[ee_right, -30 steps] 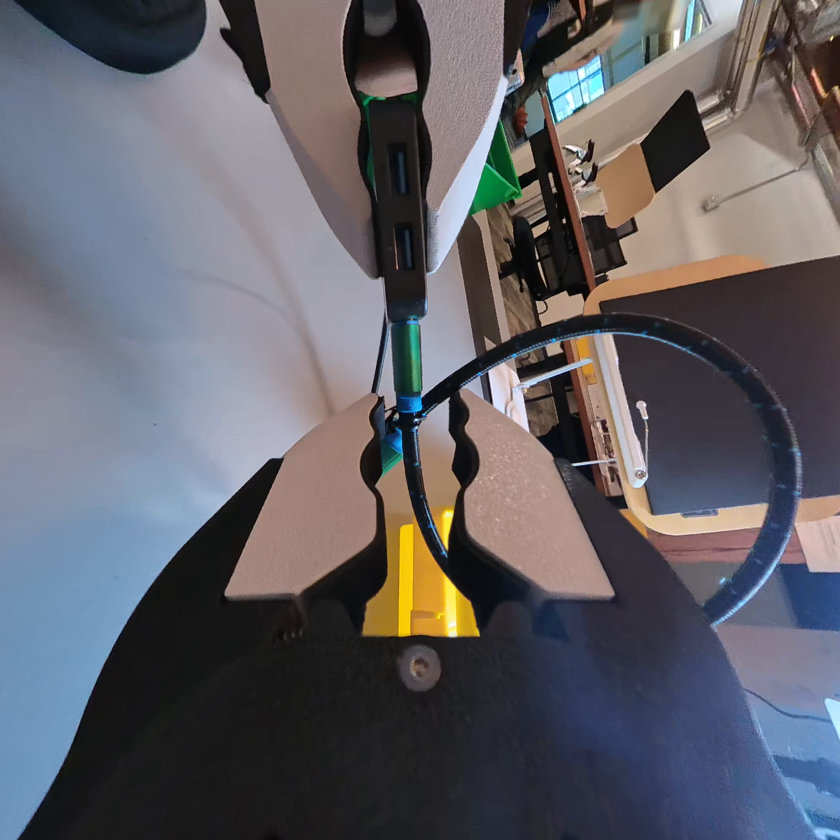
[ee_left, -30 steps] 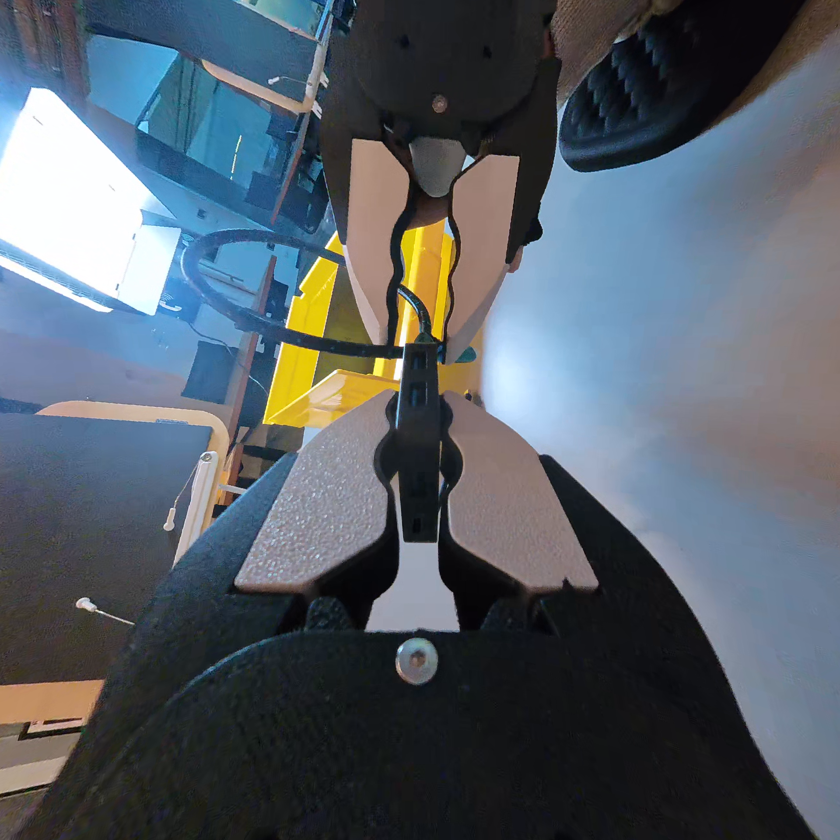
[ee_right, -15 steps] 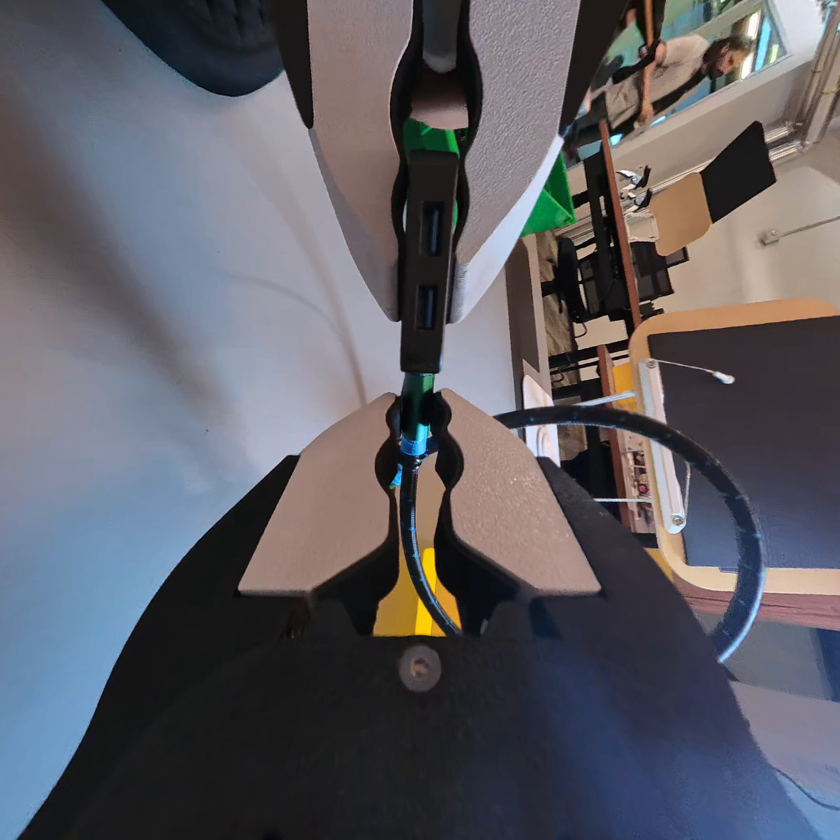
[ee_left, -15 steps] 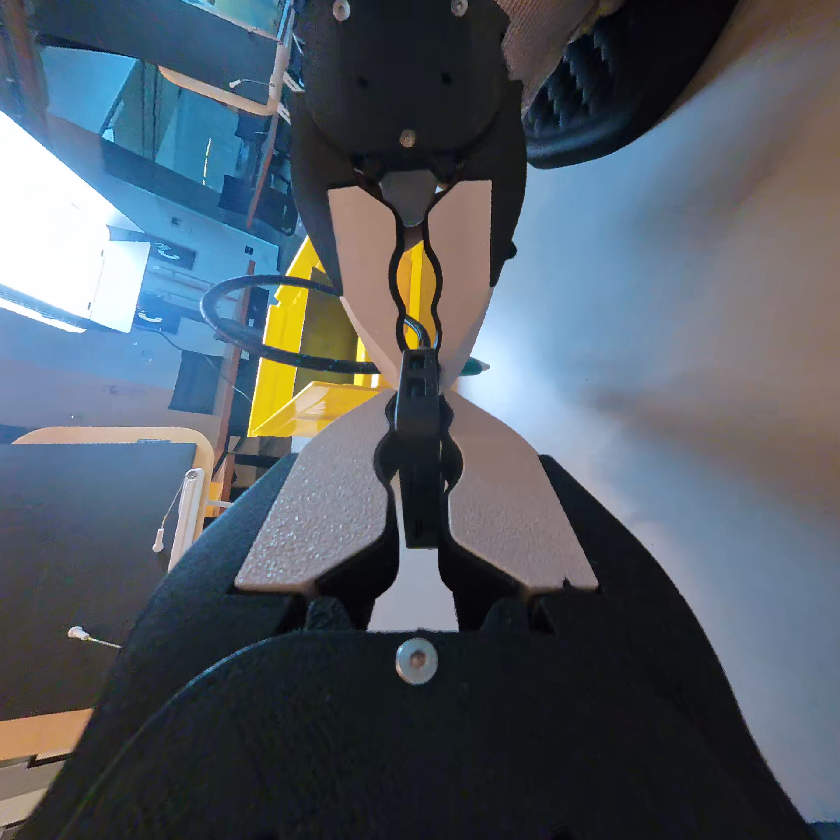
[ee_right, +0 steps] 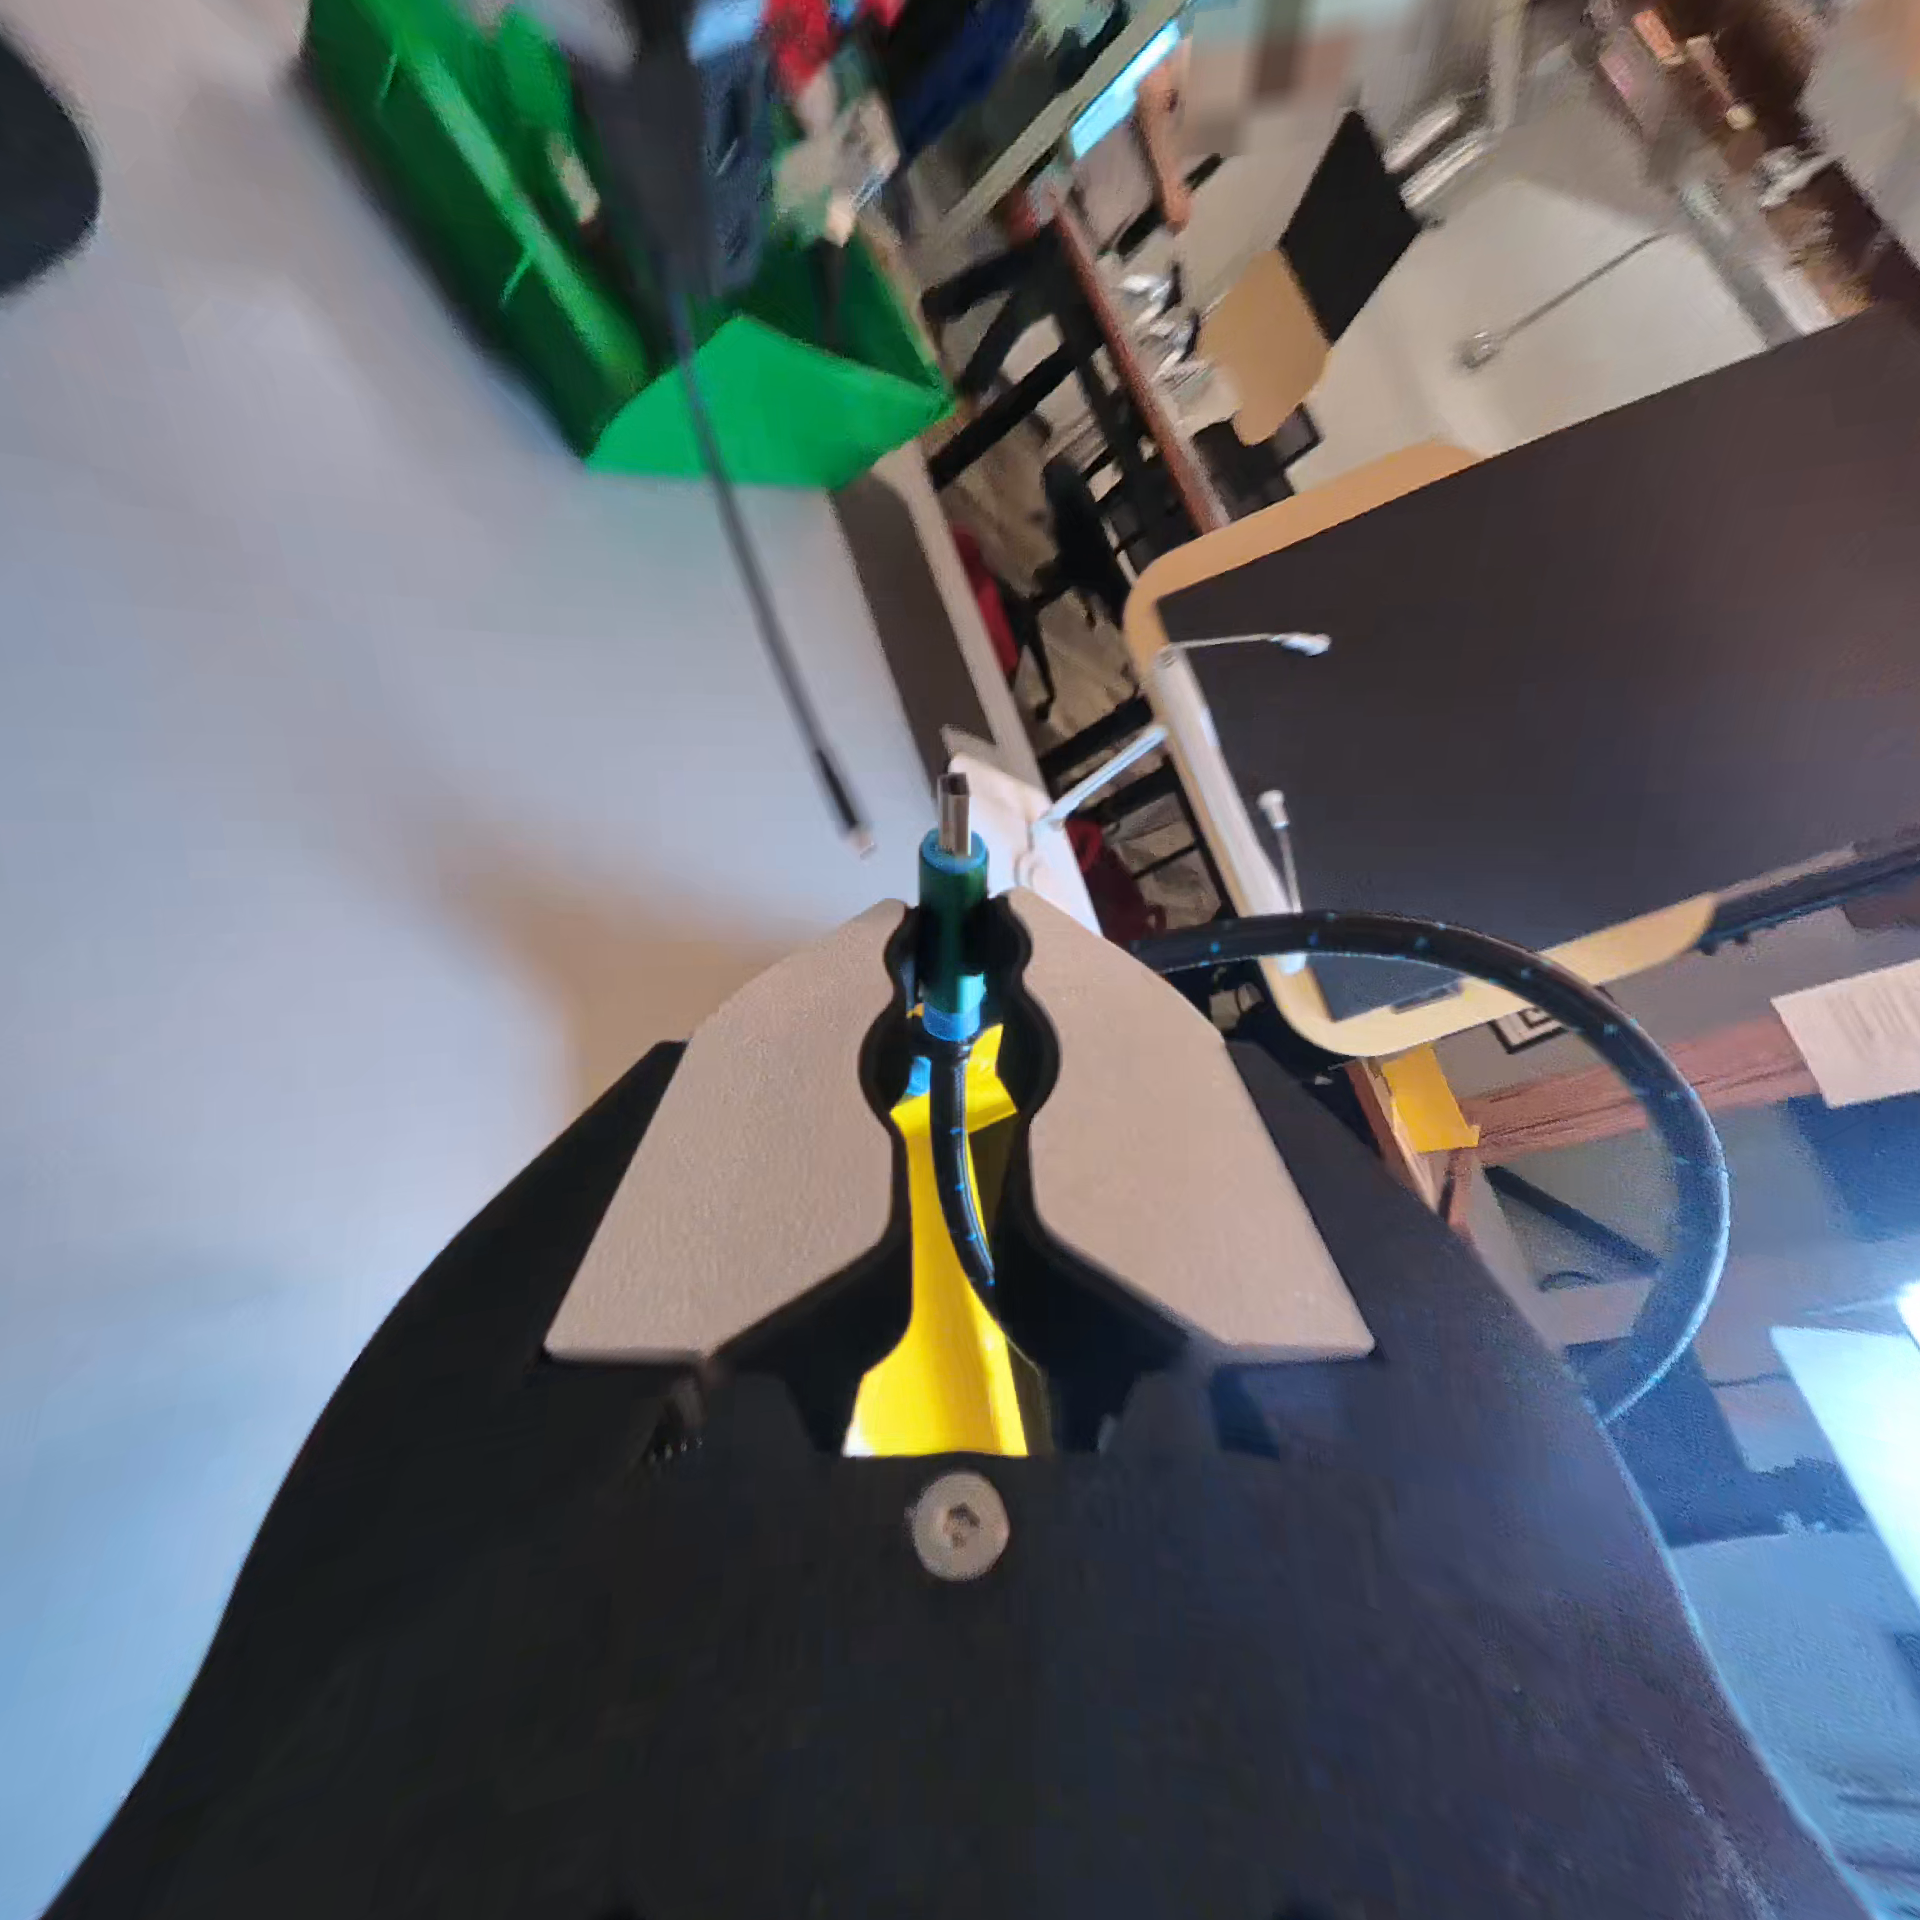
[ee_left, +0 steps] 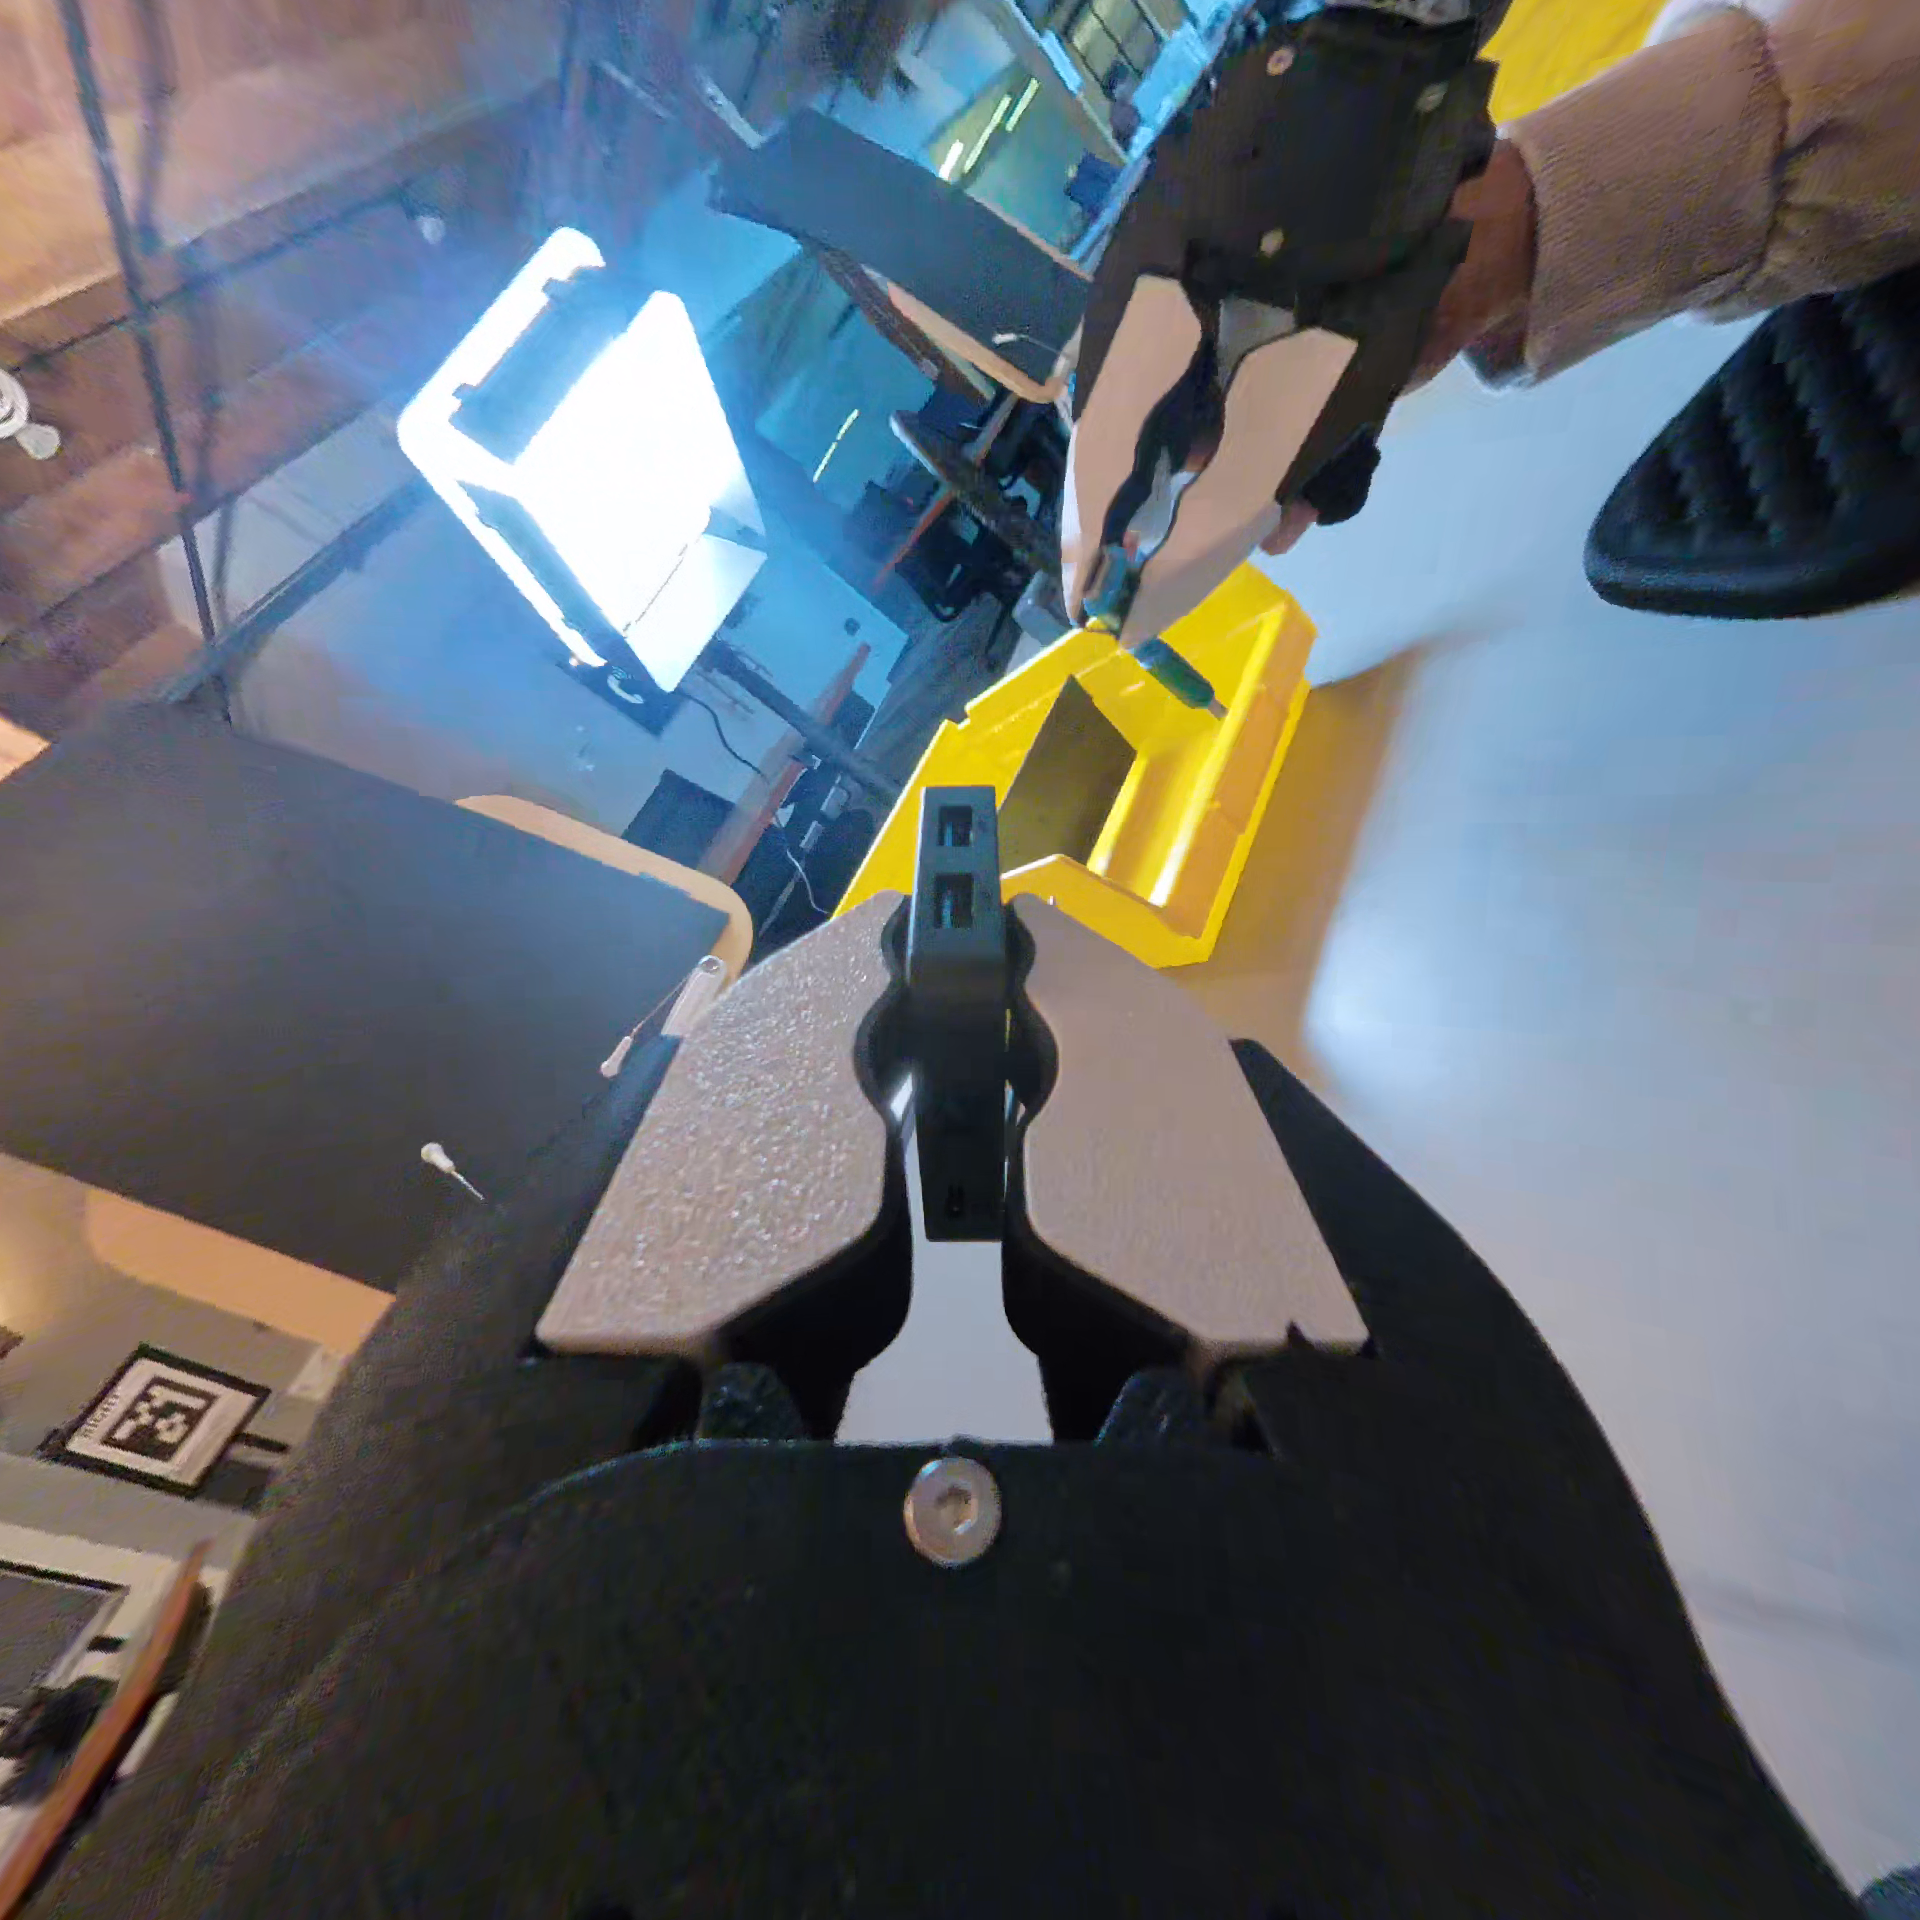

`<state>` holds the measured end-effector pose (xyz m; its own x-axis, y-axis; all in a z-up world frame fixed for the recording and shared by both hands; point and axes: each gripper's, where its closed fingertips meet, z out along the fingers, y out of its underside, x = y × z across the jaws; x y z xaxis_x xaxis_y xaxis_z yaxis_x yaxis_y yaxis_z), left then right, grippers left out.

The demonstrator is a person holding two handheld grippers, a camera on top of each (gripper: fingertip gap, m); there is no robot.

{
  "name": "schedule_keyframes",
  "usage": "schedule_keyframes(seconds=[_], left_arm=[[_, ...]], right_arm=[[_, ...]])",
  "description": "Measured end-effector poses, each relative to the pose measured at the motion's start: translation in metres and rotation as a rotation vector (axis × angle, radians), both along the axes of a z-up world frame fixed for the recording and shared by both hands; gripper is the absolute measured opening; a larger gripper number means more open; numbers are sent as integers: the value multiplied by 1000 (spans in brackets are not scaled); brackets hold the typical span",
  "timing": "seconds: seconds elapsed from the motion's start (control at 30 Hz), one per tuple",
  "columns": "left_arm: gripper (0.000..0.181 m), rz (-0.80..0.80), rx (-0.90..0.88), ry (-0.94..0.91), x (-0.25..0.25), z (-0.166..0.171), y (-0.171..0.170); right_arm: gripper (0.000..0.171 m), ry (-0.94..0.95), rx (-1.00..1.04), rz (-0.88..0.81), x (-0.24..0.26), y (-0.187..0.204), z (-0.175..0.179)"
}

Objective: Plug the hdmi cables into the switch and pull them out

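Note:
My left gripper is shut on a slim black switch with two ports showing at its far end. No plug sits in the switch's far end. My right gripper is shut on the green plug of a black braided cable; its bare metal tip points away, free in the air. In the left wrist view the right gripper shows farther off, above a yellow bin, with the green plug sticking out of it. The switch's own thin black lead hangs over the table.
A white table lies under both grippers. A green bin stands at the far end in the right wrist view. A black ribbed pad lies at the right. Black-topped desks and chairs stand beyond the table edge.
The plug was in the switch one second ago. Now it is out and the two grippers have moved well apart, the right one over the yellow bin.

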<state>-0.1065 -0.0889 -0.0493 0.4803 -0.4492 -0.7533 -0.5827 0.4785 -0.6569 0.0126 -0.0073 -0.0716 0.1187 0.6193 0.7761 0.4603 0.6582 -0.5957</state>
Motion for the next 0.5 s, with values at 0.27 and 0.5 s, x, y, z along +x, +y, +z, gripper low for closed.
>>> schedule_keyframes(seconds=[0.27,0.5], left_arm=[[14,22,-76,-282,-22,1,26],[15,39,-115,-320,-27,-9,35]], right_arm=[[12,5,-279,-180,18,69,20],[12,-105,-716,-455,6,137,-37]])
